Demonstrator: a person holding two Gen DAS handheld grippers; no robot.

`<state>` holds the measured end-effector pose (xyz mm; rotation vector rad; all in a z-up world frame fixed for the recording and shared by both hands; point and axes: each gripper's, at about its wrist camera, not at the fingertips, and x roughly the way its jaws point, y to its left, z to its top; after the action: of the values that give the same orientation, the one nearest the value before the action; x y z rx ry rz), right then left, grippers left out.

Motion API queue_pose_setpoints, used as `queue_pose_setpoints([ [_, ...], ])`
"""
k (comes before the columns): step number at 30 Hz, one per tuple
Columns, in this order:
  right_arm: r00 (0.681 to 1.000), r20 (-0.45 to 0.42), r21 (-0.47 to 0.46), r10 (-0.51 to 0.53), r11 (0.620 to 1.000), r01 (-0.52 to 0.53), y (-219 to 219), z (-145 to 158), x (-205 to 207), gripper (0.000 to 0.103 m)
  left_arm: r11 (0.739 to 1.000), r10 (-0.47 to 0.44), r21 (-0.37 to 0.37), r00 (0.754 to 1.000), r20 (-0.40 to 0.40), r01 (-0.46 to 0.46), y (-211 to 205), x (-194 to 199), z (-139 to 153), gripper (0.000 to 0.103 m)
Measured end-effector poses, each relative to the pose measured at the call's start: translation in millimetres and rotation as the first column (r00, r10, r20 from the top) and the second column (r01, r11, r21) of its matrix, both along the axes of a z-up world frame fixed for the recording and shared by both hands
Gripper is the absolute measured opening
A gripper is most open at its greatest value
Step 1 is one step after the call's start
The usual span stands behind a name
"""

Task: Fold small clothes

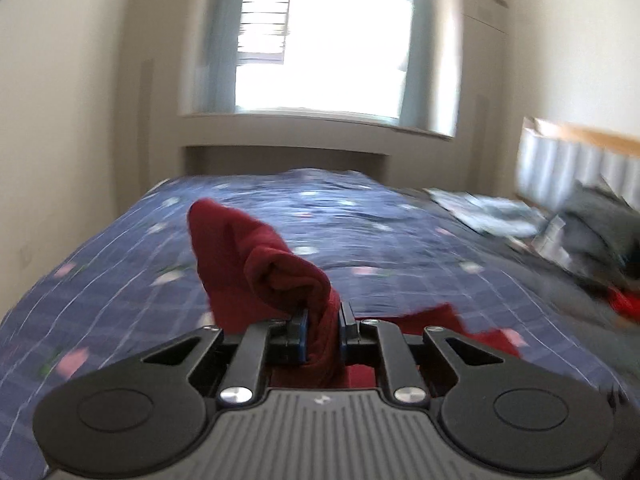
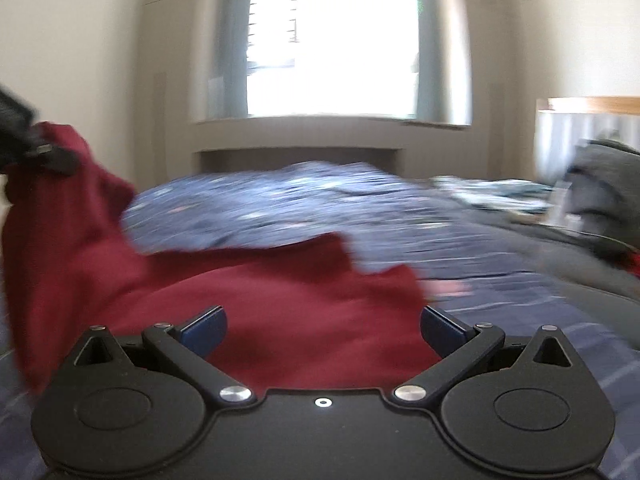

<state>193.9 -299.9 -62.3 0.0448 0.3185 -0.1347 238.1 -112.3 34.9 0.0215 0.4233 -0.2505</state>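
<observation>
A dark red garment [image 1: 256,264] lies on a blue checked bedspread [image 1: 360,232]. My left gripper [image 1: 323,330] is shut on a bunched edge of it and holds that part up off the bed, a fold rising past the blue pads. In the right wrist view the same red garment [image 2: 280,312] spreads across the bed, its left side lifted to the left gripper [image 2: 44,152] at the far left edge. My right gripper [image 2: 323,330] stands wide open just above the cloth, its blue pads [image 2: 204,330] apart with nothing pinched between them.
A heap of grey and patterned clothes [image 1: 592,228] lies at the right of the bed, with a red item [image 1: 624,302] beside it. A wooden headboard [image 1: 580,148] stands at the right; a bright window [image 1: 324,44] is on the far wall.
</observation>
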Motion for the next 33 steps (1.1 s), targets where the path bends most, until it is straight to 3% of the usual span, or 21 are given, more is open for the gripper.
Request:
queue_pose_setpoints([
  [7,0.964,-0.024,0.035,-0.265,0.963,0.266,-79,-16,-2,0.103,0.968,-0.182,0.153,0.975,-0.125,0.201,-98,-6,-17,0.015],
  [11,0.950,-0.050,0.155,-0.309,0.937,0.313,-113,-27,-12,0.103,0.933,-0.216,0.257,0.964,-0.157,0.251,-131,-20,-46,0.015],
  [14,0.953,-0.055,0.195,-0.297,0.933,0.302,-116,-30,-13,0.103,0.914,-0.227,0.303,0.960,-0.166,0.269,-139,-29,-61,0.015],
  [24,0.958,-0.075,0.177,-0.275,0.942,0.284,-115,-27,-5,0.103,0.906,-0.234,0.317,0.957,-0.174,0.279,-139,-29,-66,0.018],
  [33,0.959,-0.078,0.176,-0.274,0.943,0.284,-115,-29,-5,0.103,0.911,-0.270,0.266,0.943,-0.197,0.316,-139,-34,-67,0.024],
])
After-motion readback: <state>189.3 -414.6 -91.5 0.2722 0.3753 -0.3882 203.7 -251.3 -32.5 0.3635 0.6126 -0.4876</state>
